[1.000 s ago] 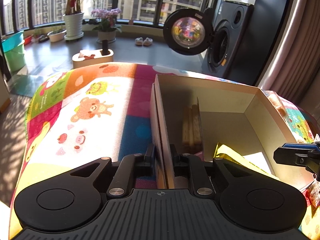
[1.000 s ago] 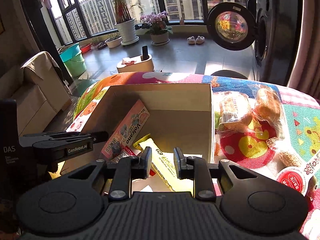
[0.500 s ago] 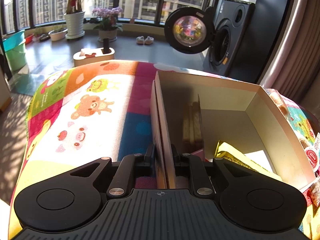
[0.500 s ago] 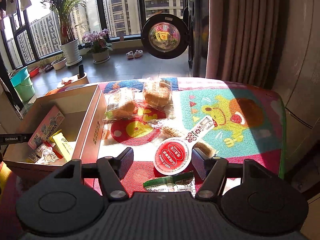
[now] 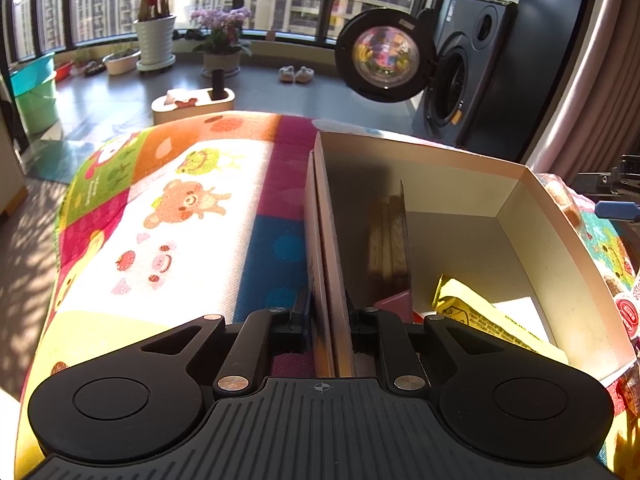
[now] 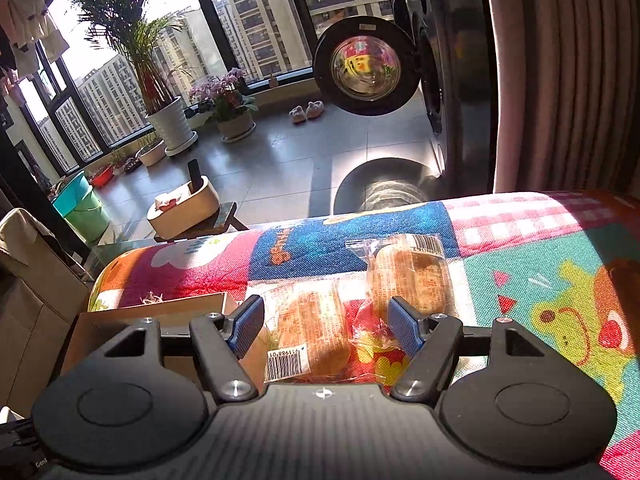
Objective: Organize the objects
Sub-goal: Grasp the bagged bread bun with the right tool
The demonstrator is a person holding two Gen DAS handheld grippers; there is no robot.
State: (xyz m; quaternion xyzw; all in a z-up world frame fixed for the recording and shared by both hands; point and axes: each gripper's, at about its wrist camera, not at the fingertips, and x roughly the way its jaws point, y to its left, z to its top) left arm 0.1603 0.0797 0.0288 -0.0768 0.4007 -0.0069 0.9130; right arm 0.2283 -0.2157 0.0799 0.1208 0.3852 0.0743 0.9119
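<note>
The left gripper pinches the box by its left wall, hiding the wall's near end. Inside the box, a yellow packet lies near the front, its print too small to read, and a flat pack leans in shadow. The right gripper hangs spread above a wrapped bun just right of the box — barcode reads 911988 01. A second bun lies beyond it.
</note>
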